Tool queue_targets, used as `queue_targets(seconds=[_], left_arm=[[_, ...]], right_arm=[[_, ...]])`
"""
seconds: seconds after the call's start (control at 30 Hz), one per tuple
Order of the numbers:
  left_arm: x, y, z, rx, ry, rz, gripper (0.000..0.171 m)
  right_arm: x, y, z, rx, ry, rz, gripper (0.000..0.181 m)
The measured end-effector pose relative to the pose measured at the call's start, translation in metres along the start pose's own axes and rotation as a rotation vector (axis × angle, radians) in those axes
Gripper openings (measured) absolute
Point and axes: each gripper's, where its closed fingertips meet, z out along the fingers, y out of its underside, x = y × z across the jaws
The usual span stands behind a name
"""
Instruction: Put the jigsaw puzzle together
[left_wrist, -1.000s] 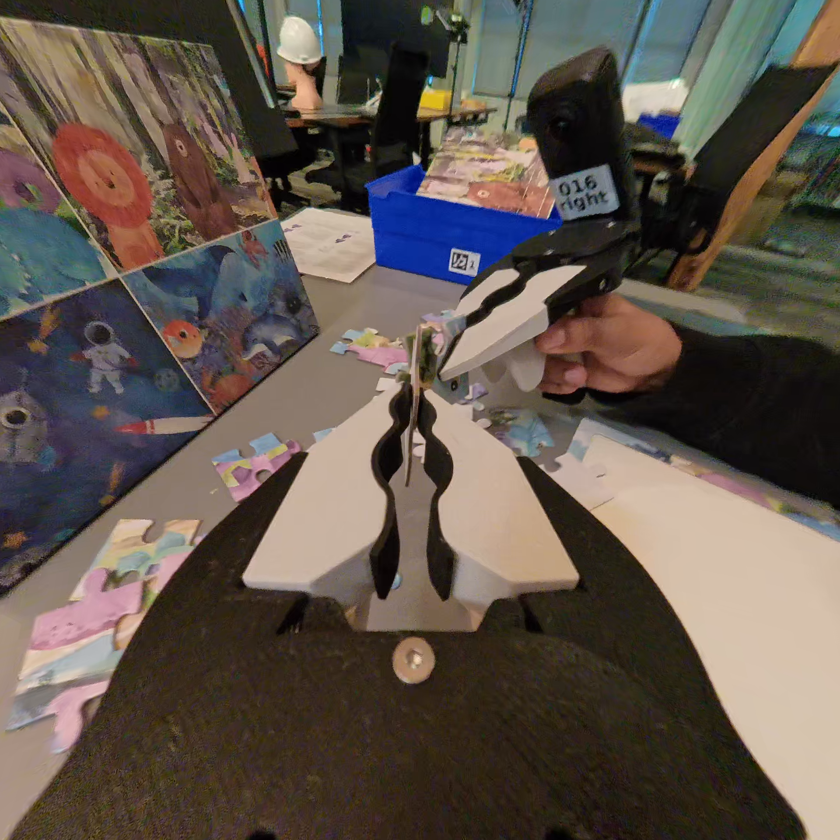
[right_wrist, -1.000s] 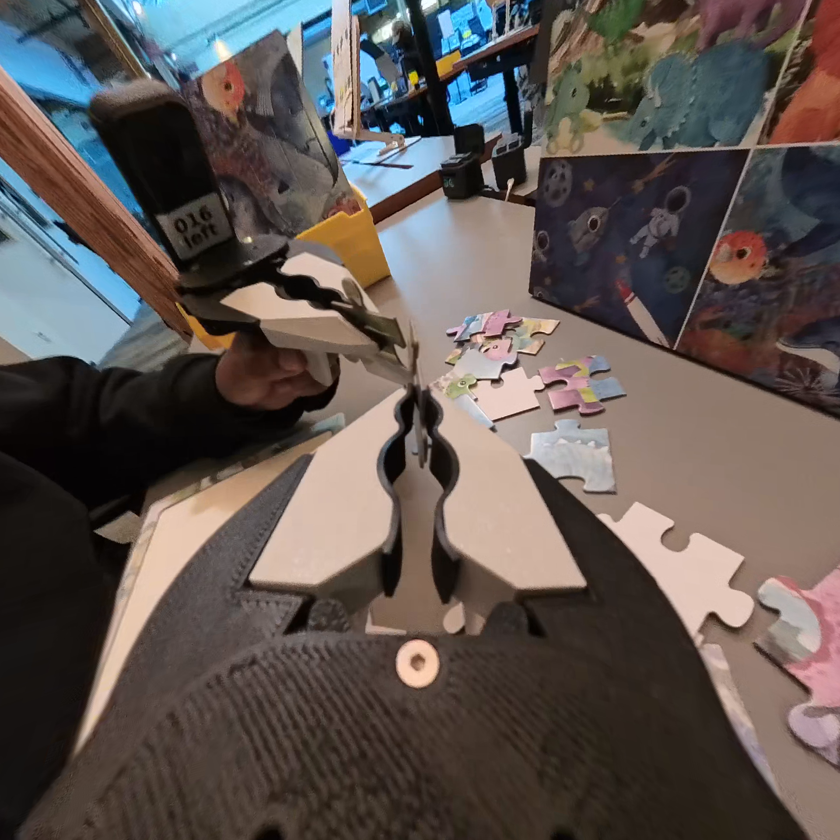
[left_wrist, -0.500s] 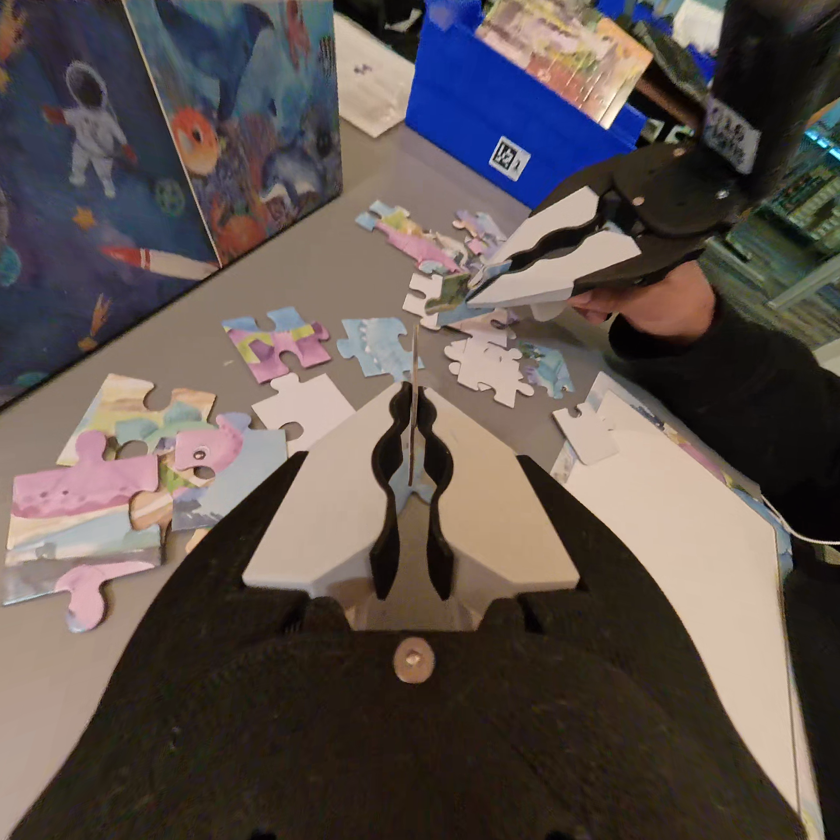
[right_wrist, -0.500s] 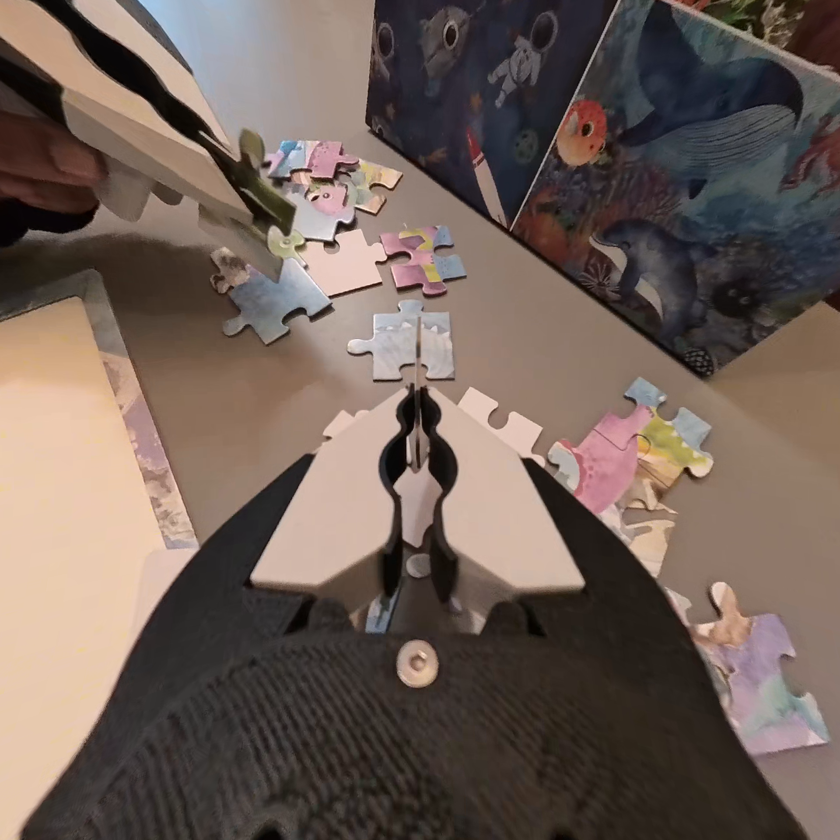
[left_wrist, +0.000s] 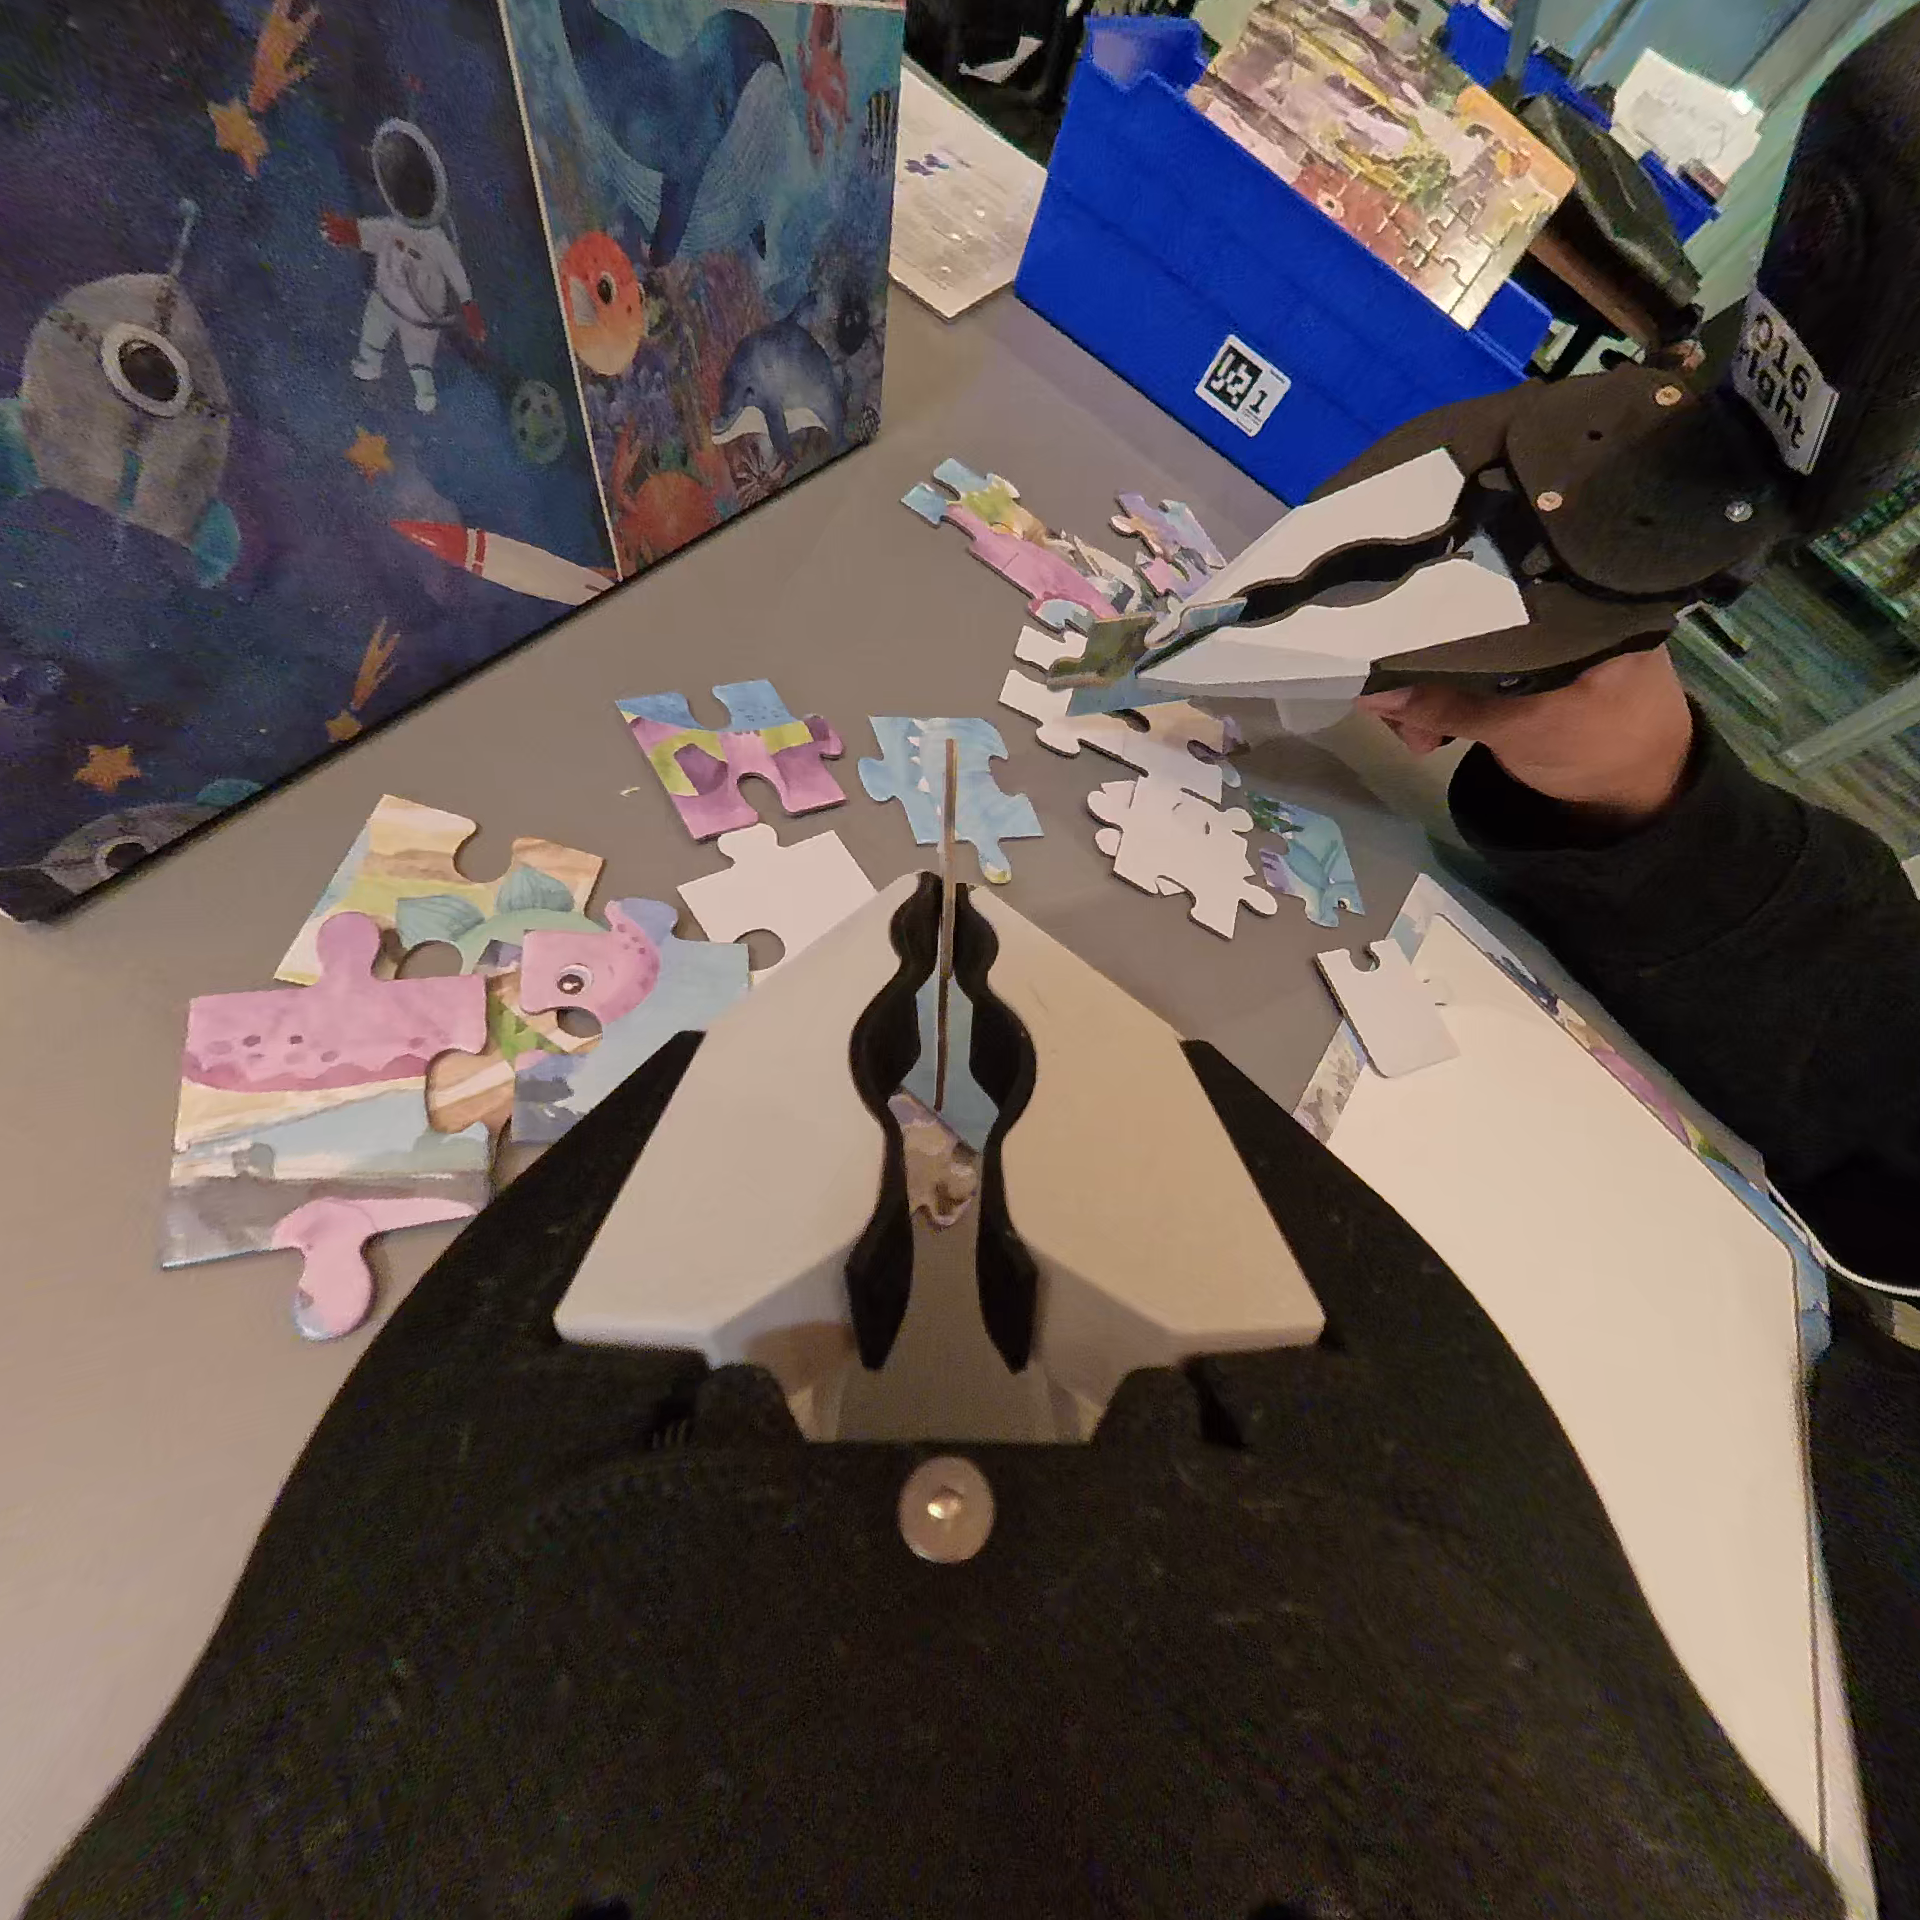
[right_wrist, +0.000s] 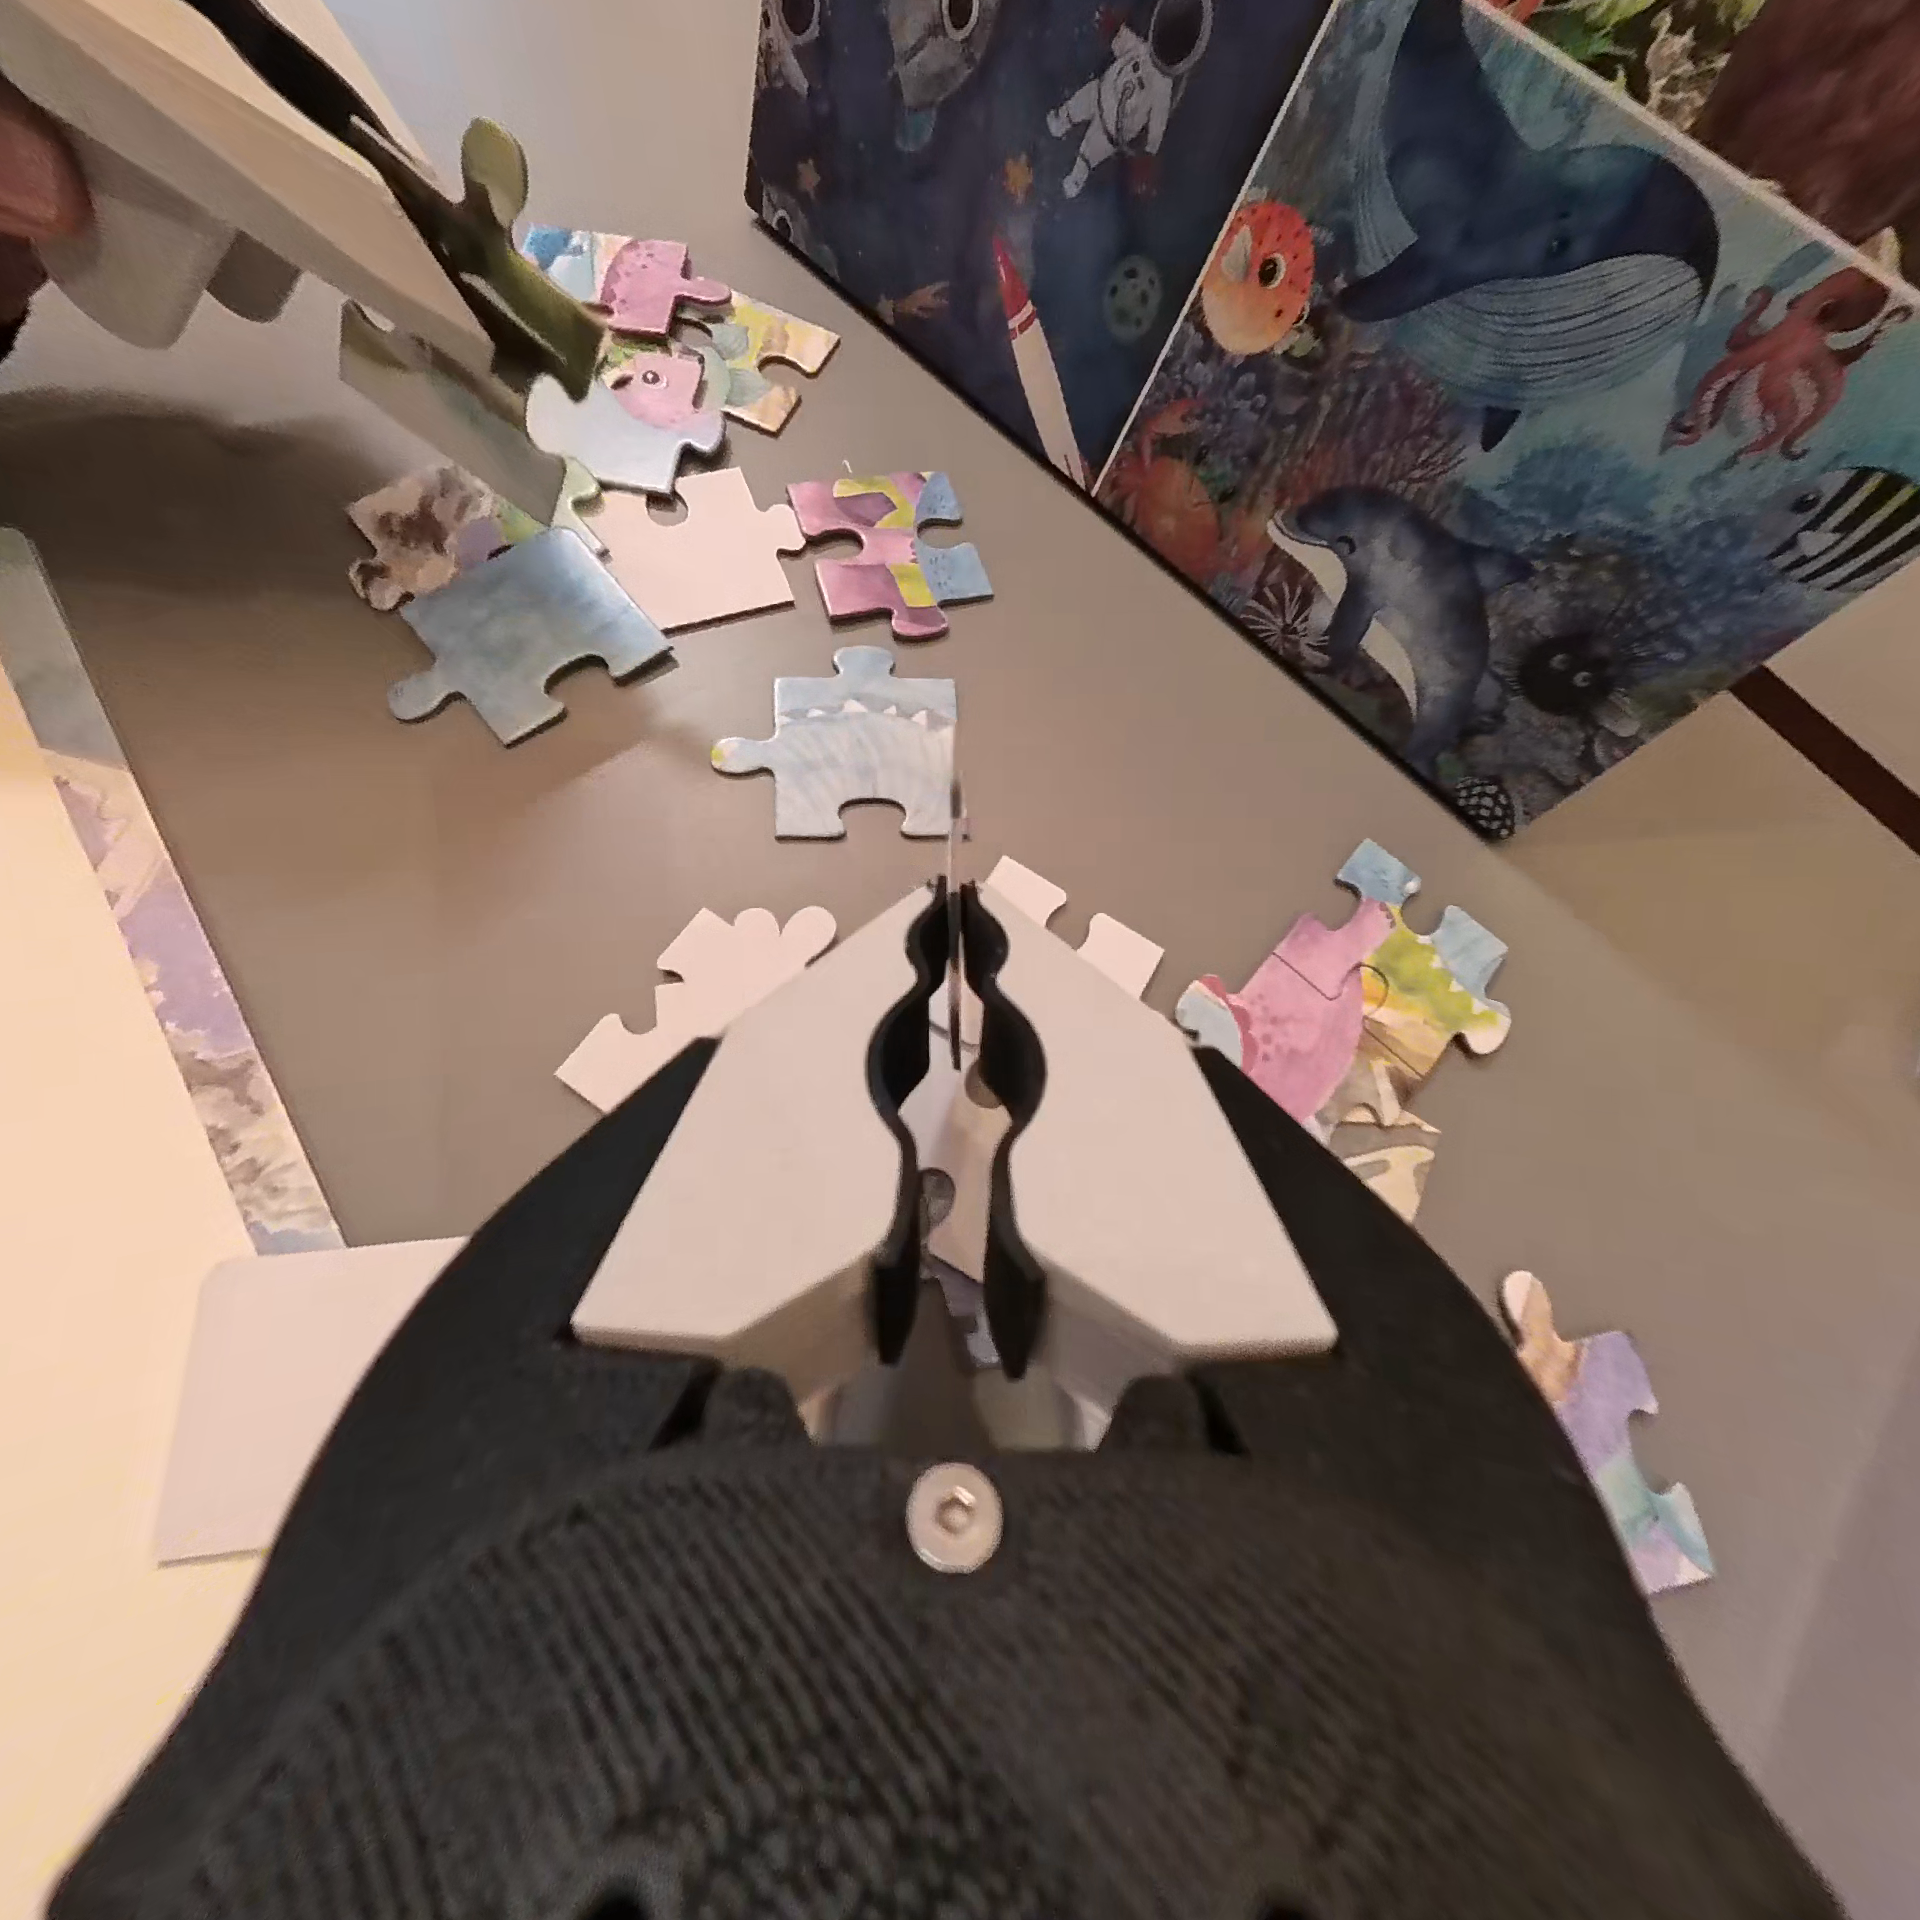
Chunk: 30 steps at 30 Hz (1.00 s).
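Observation:
My left gripper (left_wrist: 945, 883) is shut on a jigsaw piece (left_wrist: 948, 810) that I see edge-on, held above the grey table (left_wrist: 208, 1403). My right gripper (right_wrist: 951, 888) is shut on another piece (right_wrist: 954, 821), also edge-on. In the left wrist view the right gripper (left_wrist: 1164, 639) is at the upper right with its greenish piece (left_wrist: 1107, 649). In the right wrist view the left gripper (right_wrist: 457, 343) is at the top left with an olive piece (right_wrist: 499, 281). Loose pieces lie below: a light blue one (right_wrist: 852, 758), a purple-yellow one (right_wrist: 894, 551), white face-down ones (right_wrist: 707, 551).
A cream puzzle tray (left_wrist: 1558, 1247) lies at the right, and it also shows in the right wrist view (right_wrist: 62, 1039). A picture box with an astronaut and whale (left_wrist: 416, 312) stands behind the pieces. A blue bin (left_wrist: 1195, 260) is farther back. Joined pastel pieces (left_wrist: 332, 1060) lie at the left. My right fingertips sit around 15 centimetres from my left ones.
A second ago the two grippers met tip to tip in the air. They have since drawn apart and tilted down toward the table, each still shut on a piece.

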Motion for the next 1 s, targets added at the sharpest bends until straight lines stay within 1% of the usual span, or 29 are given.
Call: queue_targets(seconds=[0.33, 0.57, 0.63, 0.7, 0.8, 0.9, 1.0], left_arm=[[-0.019, 0.007, -0.004, -0.031, -0.047, -0.01, 0.0], [-0.03, 0.005, -0.012, -0.019, -0.062, -0.032, 0.0], [-0.036, 0.003, -0.018, -0.013, -0.072, -0.044, 0.0], [-0.041, 0.004, -0.024, -0.02, -0.068, -0.073, 0.0], [-0.052, 0.007, -0.033, -0.031, -0.067, -0.124, 0.0], [-0.061, 0.006, -0.042, -0.01, -0.06, -0.17, 0.0], [-0.071, 0.009, -0.049, -0.009, -0.059, -0.224, 0.0]], right_arm=[[0.001, 0.005, 0.003, -0.027, 0.014, -0.014, 0.0], [0.005, 0.007, 0.003, -0.048, 0.04, -0.036, 0.0], [0.02, 0.012, -0.002, -0.076, 0.109, -0.052, 0.0], [0.045, 0.019, -0.014, -0.094, 0.197, -0.034, 0.0], [0.078, 0.031, -0.032, -0.078, 0.237, 0.123, 0.0], [0.109, 0.05, -0.048, -0.071, 0.275, 0.269, 0.0], [0.124, 0.063, -0.056, -0.028, 0.25, 0.406, 0.0]])
